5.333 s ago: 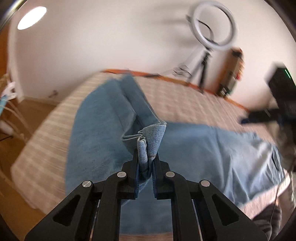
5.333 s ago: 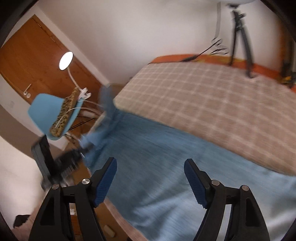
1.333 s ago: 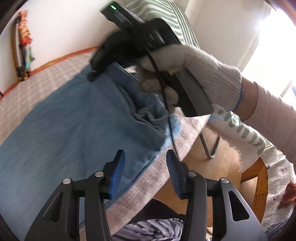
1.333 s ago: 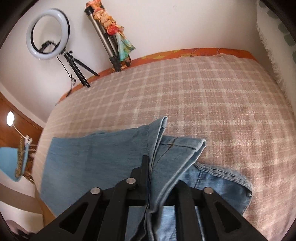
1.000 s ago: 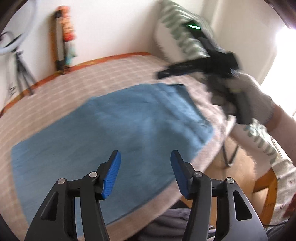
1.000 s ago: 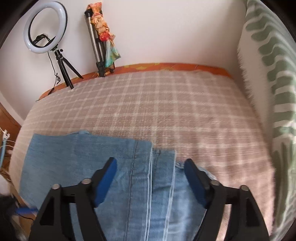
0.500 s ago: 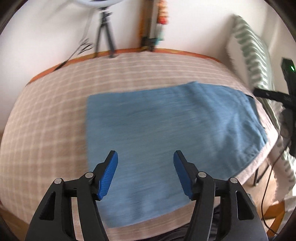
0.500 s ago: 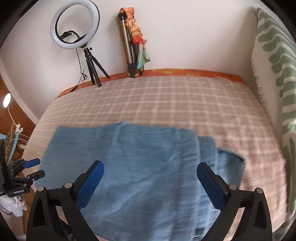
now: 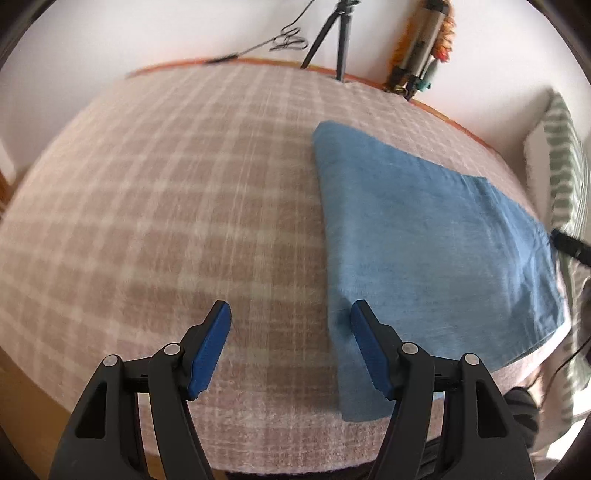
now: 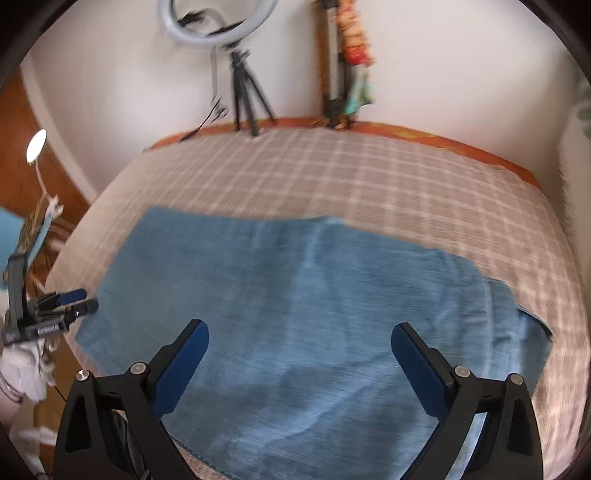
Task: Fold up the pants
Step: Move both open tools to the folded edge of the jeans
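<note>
Left wrist view: the left gripper (image 9: 290,334) stands released, nothing between its blue pads (image 9: 210,343). The folded jeans (image 9: 424,236) lie flat on the checked bedspread (image 9: 166,206), to the right of this gripper and reaching away from it toward the far right. Their nearest folded edge runs just inside the right-hand pad; the left-hand pad hangs over bare bedspread. The jeans' long axis runs from the near bed edge up toward the striped cushion (image 9: 563,158). A tripod (image 9: 334,33) stands against the wall beyond.

Right wrist view: the right gripper (image 10: 299,354) is spread wide with its jaws just starting to close, and nothing is between them. The jeans (image 10: 303,302) lie directly beneath and ahead of it, long axis running left to right across the view, with a stepped double layer at the right end. The left gripper (image 10: 74,301) shows small at the jeans' left end, beside the corner. A ring light (image 10: 218,22) stands at the wall.

Judgement: each gripper is nearest one end of the jeans, the left at the edge it would lift for a further fold across the long axis.
</note>
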The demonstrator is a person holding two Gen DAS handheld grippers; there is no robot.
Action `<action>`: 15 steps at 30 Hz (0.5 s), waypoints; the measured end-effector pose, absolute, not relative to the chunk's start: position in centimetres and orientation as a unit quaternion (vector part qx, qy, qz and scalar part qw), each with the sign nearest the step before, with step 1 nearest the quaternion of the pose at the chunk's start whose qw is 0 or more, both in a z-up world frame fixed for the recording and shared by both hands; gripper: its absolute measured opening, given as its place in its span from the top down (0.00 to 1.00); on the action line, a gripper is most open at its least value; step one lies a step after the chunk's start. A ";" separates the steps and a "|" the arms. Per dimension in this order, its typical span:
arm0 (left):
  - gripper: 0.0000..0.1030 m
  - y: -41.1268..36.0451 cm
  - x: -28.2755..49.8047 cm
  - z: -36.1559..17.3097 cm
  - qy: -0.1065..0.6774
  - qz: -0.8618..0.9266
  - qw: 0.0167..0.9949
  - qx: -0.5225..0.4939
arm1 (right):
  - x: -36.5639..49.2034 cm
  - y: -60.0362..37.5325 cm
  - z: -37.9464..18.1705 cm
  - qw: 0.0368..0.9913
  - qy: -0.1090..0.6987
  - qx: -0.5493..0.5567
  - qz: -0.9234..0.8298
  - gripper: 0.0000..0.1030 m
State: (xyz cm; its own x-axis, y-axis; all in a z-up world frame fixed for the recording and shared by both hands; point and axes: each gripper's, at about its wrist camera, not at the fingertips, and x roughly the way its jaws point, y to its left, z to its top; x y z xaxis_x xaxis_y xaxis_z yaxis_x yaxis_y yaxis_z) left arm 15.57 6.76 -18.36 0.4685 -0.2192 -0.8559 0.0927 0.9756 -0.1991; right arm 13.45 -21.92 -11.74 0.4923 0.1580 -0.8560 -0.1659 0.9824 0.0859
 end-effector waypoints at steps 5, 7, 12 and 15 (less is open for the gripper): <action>0.35 6.5 15.4 -18.5 0.502 -0.100 0.857 -0.062 | 14.7 -19.4 -13.3 0.848 0.516 -0.011 0.117 0.06; 0.35 6.4 15.3 -18.4 0.504 -0.108 0.854 -0.071 | 15.1 -18.4 -13.8 0.844 0.522 -0.015 0.123 0.07; 0.40 5.3 14.7 -18.5 0.508 -0.125 0.850 -0.065 | 15.7 -16.0 -14.2 0.833 0.534 -0.019 0.147 0.10; 0.50 5.0 14.6 -18.6 0.505 -0.130 0.851 -0.064 | 15.8 -14.5 -14.1 0.827 0.537 -0.027 0.162 0.14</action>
State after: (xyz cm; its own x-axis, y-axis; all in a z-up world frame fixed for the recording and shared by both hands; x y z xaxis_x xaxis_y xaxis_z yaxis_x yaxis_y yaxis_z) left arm 14.55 4.98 -18.62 0.4553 -0.2864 -0.8430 0.1567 0.9579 -0.2407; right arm 15.83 -14.54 -14.07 0.3707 0.2381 -0.8977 -0.2966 0.9463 0.1284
